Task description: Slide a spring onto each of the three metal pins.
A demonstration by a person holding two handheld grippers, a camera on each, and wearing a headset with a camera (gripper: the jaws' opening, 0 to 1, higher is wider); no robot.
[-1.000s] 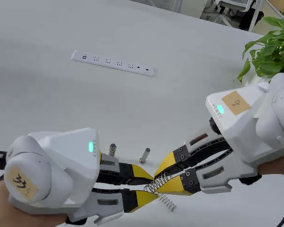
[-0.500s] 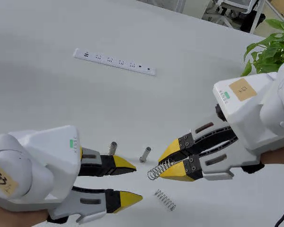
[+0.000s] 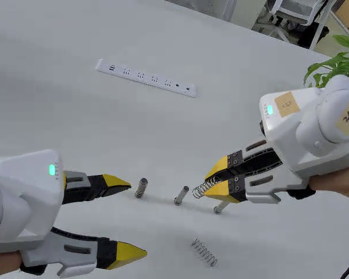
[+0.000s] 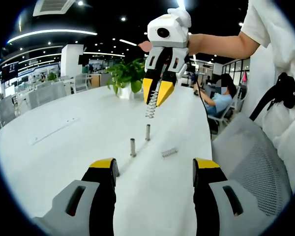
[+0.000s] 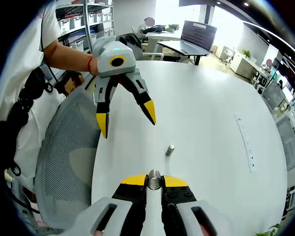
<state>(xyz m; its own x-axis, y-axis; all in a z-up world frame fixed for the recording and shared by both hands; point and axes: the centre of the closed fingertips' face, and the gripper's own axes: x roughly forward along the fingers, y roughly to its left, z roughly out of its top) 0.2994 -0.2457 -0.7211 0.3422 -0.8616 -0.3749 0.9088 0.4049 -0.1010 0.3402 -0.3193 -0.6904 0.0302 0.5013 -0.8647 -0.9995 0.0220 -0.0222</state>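
Note:
My right gripper [image 3: 220, 181] is shut on one end of a spring [image 3: 205, 187], which sticks out to the left just above the table. In the right gripper view the spring [image 5: 154, 179] sits end-on between the yellow tips [image 5: 154, 182]. Below it stand a bare pin [image 3: 181, 195] and a second pin [image 3: 220, 207], partly under the gripper. A third pin [image 3: 141, 188] farther left wears a spring. One loose spring [image 3: 204, 252] lies nearer me. My left gripper [image 3: 125, 218] stands open, left of the pins, holding nothing [image 4: 156, 167].
A white power strip [image 3: 146, 78] lies farther back on the white table [image 3: 58, 116]. A potted plant [image 3: 337, 61] stands at the right edge. A mesh office chair [image 5: 64, 167] is close to the table's near side.
My left gripper has opened wide and drawn back to the left, away from the spring. My right gripper has carried the spring up and right, over the pins.

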